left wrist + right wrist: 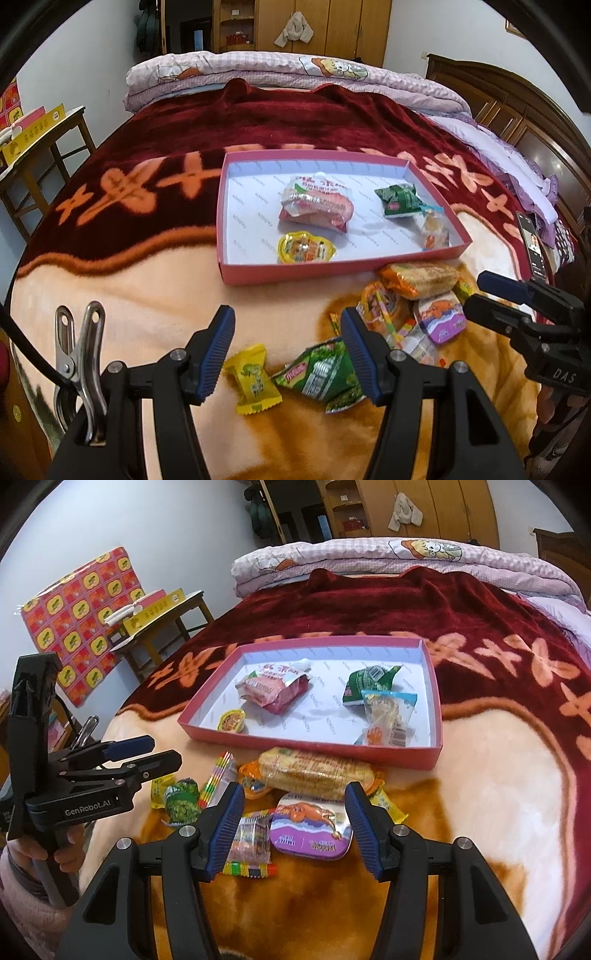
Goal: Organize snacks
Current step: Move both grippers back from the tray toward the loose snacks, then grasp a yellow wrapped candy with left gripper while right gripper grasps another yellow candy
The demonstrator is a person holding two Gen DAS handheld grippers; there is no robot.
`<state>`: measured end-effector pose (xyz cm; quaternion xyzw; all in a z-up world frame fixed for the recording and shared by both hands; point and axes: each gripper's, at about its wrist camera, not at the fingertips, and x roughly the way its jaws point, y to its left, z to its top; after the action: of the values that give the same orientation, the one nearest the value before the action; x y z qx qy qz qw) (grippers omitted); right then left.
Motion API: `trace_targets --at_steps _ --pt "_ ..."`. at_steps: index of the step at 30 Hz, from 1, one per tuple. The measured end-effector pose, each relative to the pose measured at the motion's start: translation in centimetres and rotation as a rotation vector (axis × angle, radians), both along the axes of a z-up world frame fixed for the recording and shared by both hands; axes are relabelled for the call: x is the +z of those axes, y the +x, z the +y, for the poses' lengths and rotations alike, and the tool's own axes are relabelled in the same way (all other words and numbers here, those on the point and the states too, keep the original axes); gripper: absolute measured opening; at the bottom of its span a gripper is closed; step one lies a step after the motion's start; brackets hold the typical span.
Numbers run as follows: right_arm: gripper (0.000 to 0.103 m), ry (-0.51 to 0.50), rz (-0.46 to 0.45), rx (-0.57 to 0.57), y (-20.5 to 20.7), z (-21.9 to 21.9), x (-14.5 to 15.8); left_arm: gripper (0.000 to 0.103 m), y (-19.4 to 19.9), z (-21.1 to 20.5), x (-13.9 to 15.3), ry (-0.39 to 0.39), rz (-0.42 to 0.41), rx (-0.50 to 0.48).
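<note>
So, four snacks sit in the pink box point(280, 275); a pile point(306, 775) waits by its near edge. Left gripper point(288, 354) and right gripper point(295, 827) gape, empty.

pink box point(295, 271), maroon flowered blanket point(258, 122)

Bare blanket point(498, 775) right of snack pile point(306, 775) | open floor mid-box point(236, 206) | pile crowding box's near wall

Both wrist cams: close, angled down, sharing tray point(280, 275).
</note>
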<state>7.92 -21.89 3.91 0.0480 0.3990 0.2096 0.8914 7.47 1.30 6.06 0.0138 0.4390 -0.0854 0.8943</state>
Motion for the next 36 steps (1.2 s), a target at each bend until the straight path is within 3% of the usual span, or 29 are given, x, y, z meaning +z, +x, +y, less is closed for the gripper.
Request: trace_targets --at_steps 26,36 --pt "0.058 -0.007 0.040 -0.004 -0.9 -0.3 -1.4 0.063 -2.1 3.6 -2.9 -0.006 0.060 0.059" --pt "0.058 -0.008 0.050 -0.013 -1.0 -0.7 -1.5 0.055 -1.9 3.1 -4.2 0.009 0.070 0.064"
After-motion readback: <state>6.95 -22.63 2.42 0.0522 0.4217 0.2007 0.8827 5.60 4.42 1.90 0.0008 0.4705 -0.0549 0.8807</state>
